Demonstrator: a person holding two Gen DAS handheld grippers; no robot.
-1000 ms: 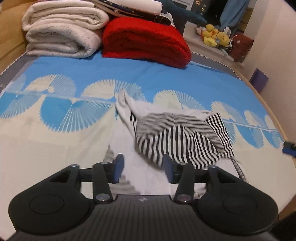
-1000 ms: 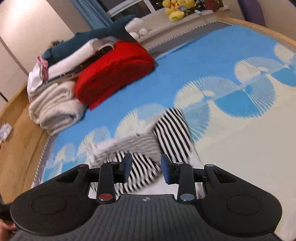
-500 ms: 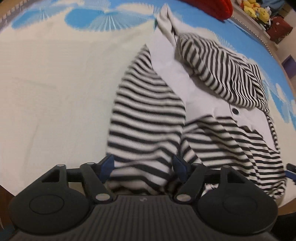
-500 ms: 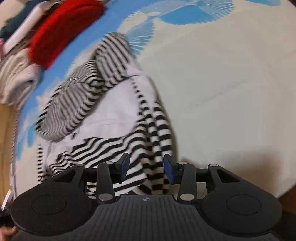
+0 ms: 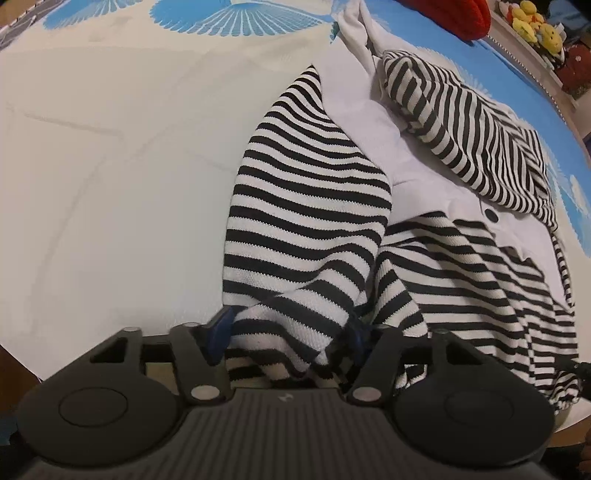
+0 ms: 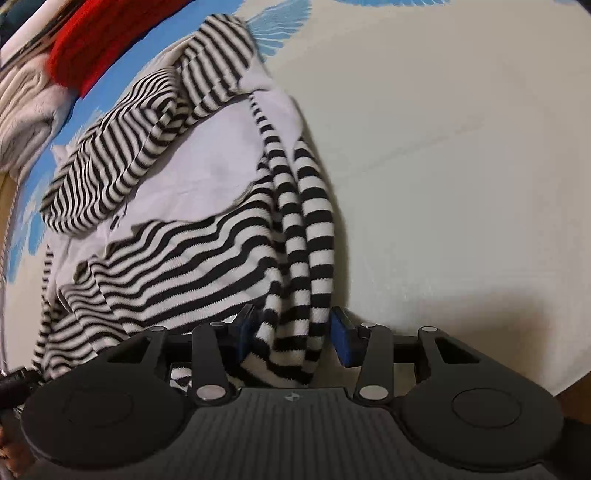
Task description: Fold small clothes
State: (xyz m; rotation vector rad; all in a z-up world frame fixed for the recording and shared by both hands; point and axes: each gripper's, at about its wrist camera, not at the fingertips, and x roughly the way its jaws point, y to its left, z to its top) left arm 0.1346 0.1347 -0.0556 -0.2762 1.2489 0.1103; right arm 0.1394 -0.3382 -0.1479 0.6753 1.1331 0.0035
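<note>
A small black-and-white striped garment (image 5: 314,206) with a white inner panel (image 5: 373,122) lies crumpled on the bed. My left gripper (image 5: 288,334) is open, its jaws on either side of the near hem of one striped part. In the right wrist view the same garment (image 6: 177,243) spreads to the left, with a striped sleeve (image 6: 306,229) hanging toward me. My right gripper (image 6: 293,330) is open, with that sleeve's end between its blue pads (image 6: 341,332). Neither gripper has closed on the cloth.
The garment lies on a cream and blue patterned bedsheet (image 5: 110,166). A red folded blanket (image 6: 92,48) and pale folded blankets (image 6: 22,118) sit at the far side. Yellow plush toys (image 5: 532,22) sit on a ledge beyond the bed. The bed's near edge is just below both grippers.
Both grippers have dropped low and moved in to the garment's near edge. The left jaws have widened, and the cloth now sits between the jaws of each.
</note>
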